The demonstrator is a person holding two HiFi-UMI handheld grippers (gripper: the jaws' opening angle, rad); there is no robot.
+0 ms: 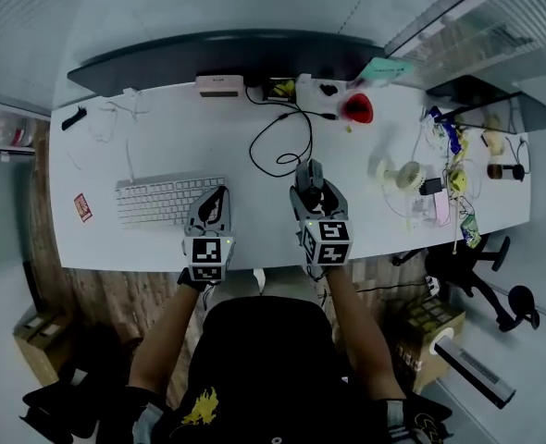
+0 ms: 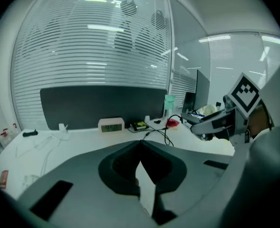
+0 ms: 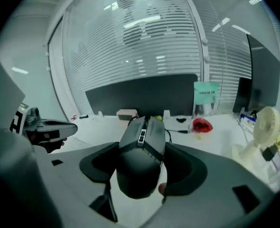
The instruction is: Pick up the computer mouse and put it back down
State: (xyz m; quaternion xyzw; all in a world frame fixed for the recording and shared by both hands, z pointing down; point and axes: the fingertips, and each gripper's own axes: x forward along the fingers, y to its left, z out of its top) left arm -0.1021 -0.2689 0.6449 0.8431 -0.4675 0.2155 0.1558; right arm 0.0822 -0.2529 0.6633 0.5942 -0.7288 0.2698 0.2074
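The black computer mouse [image 3: 140, 172] sits between the jaws of my right gripper [image 3: 142, 148], which is shut on its sides. In the head view the mouse [image 1: 310, 176] pokes out ahead of the right gripper [image 1: 312, 188], over the white desk [image 1: 97, 155] near its front edge. Its black cable [image 1: 282, 146] loops back toward the desk's rear. My left gripper [image 1: 216, 203] hovers beside it over the right end of the white keyboard [image 1: 162, 200]. The left gripper [image 2: 141, 145] has its jaws shut together with nothing between them.
A white clock [image 1: 219, 84], a red object [image 1: 358, 109] and a dark partition [image 1: 227, 49] line the back of the desk. A small white fan [image 1: 407, 174] and cluttered cables lie at the right. An office chair [image 1: 477, 266] and cardboard boxes [image 1: 430, 326] stand on the floor.
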